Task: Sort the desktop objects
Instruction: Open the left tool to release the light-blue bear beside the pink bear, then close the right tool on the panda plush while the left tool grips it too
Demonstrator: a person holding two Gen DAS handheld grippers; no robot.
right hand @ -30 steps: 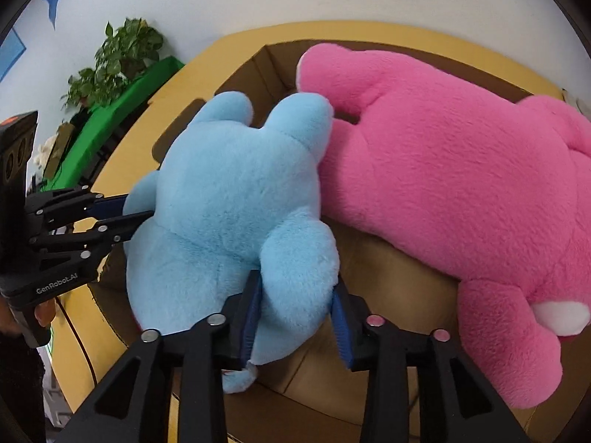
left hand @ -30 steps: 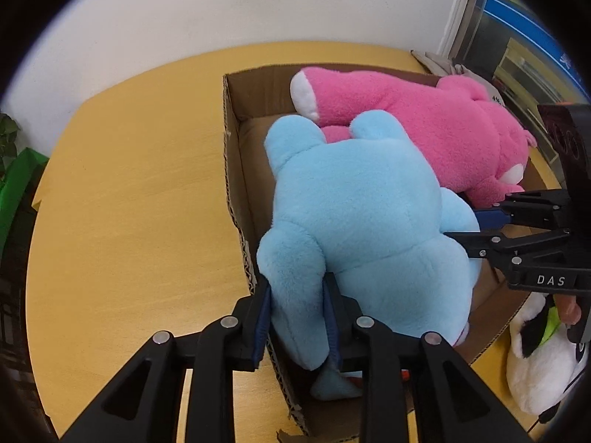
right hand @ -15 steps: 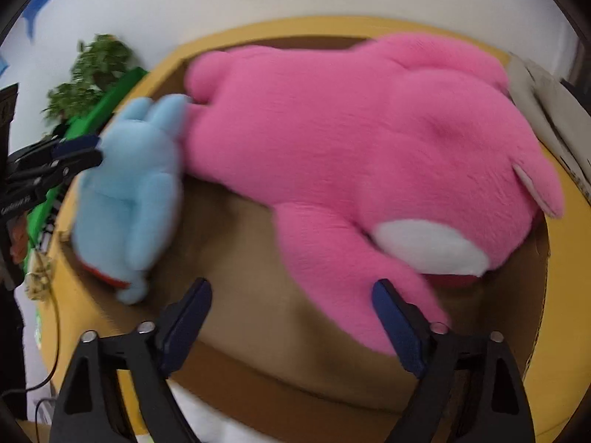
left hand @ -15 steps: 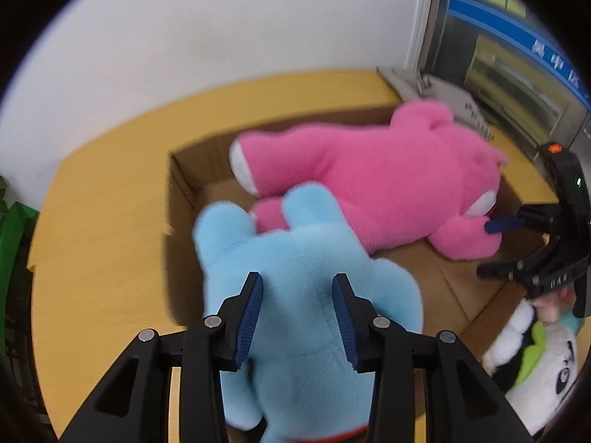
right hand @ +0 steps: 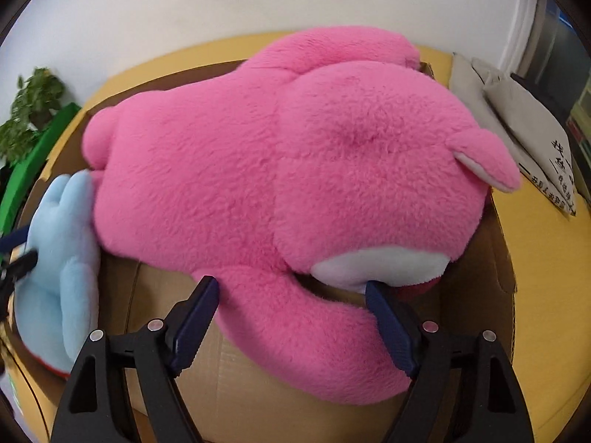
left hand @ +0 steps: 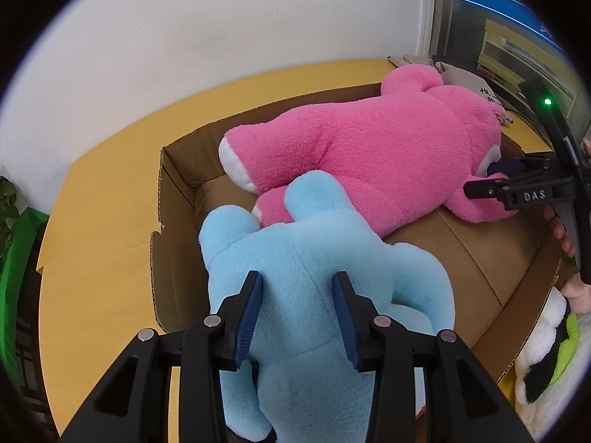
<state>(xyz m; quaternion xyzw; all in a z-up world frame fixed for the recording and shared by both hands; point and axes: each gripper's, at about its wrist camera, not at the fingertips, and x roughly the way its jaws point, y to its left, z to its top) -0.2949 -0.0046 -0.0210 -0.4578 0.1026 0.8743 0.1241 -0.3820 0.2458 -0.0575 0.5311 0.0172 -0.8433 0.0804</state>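
A pink plush bear (left hand: 373,155) (right hand: 280,184) and a light blue plush toy (left hand: 310,288) (right hand: 62,258) lie in an open cardboard box (left hand: 173,192) (right hand: 495,258) on a yellow table. My left gripper (left hand: 297,306) is open, its jaws apart just above the blue toy's back, gripping nothing. My right gripper (right hand: 291,310) is open wide, its jaws on either side of the pink bear's arm, near its white muzzle. The right gripper also shows in the left wrist view (left hand: 513,177) at the bear's head.
A black, white and green plush toy (left hand: 546,365) lies outside the box at the right. Grey printed bags (right hand: 517,118) lie on the table behind the box. A green plant (right hand: 29,110) and green object stand at the left table edge.
Both grippers let go of the blue toy's limbs and opened. The blue toy now rests in the box. My right gripper swung right to the pink bear's arm; my left lifted back.
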